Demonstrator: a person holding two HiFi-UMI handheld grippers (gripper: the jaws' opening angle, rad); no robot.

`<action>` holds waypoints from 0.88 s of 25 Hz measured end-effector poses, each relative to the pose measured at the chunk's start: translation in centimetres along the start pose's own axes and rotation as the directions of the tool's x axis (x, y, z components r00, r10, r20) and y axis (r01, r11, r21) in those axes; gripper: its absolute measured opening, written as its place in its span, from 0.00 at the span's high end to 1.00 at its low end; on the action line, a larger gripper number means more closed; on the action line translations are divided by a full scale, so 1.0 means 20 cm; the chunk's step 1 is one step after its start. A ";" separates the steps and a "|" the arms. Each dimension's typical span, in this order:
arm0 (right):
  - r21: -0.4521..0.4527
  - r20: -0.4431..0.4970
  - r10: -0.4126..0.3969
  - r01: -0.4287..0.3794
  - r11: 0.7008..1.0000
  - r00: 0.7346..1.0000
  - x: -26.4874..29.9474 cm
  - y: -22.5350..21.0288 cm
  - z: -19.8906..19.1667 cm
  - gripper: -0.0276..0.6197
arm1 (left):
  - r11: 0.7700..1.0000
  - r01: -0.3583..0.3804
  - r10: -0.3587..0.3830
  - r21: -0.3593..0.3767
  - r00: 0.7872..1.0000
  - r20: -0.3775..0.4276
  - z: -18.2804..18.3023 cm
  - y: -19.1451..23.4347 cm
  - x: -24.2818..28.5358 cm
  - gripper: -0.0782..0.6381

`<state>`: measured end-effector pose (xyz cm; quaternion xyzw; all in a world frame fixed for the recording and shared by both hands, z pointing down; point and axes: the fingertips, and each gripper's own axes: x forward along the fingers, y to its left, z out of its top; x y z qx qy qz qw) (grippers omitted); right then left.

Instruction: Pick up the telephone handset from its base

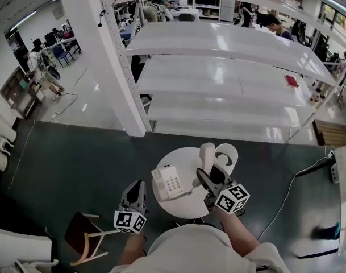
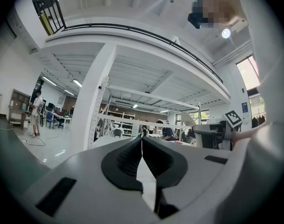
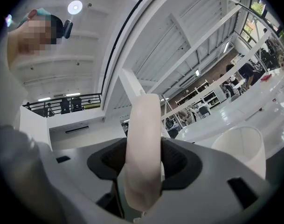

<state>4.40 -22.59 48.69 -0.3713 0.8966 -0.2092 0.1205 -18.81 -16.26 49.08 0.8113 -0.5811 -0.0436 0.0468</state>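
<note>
The cream telephone handset (image 1: 207, 154) stands upright in my right gripper (image 1: 210, 176), lifted off the white telephone base (image 1: 168, 182), which lies keypad up on the small round white table (image 1: 184, 154). In the right gripper view the handset (image 3: 144, 143) fills the gap between the jaws, and the right gripper (image 3: 144, 161) is shut on it. My left gripper (image 1: 140, 184) hangs left of the table, beside the base and apart from it. Seen in its own view, the left gripper (image 2: 142, 149) has its jaws together with nothing between them.
A white cup-like object (image 1: 227, 154) stands on the table behind the handset. A chair with a dark red seat (image 1: 80, 232) is at lower left. White shelving (image 1: 229, 73) and a white pillar (image 1: 101, 56) rise beyond the table. A cable (image 1: 286, 198) crosses the dark floor on the right.
</note>
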 end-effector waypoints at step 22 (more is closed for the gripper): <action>0.032 0.010 -0.004 0.004 0.999 1.000 -0.04 -0.02 0.00 0.62 | 1.000 0.005 -0.005 -0.011 1.000 -0.003 -0.01 -0.05 -0.01 0.86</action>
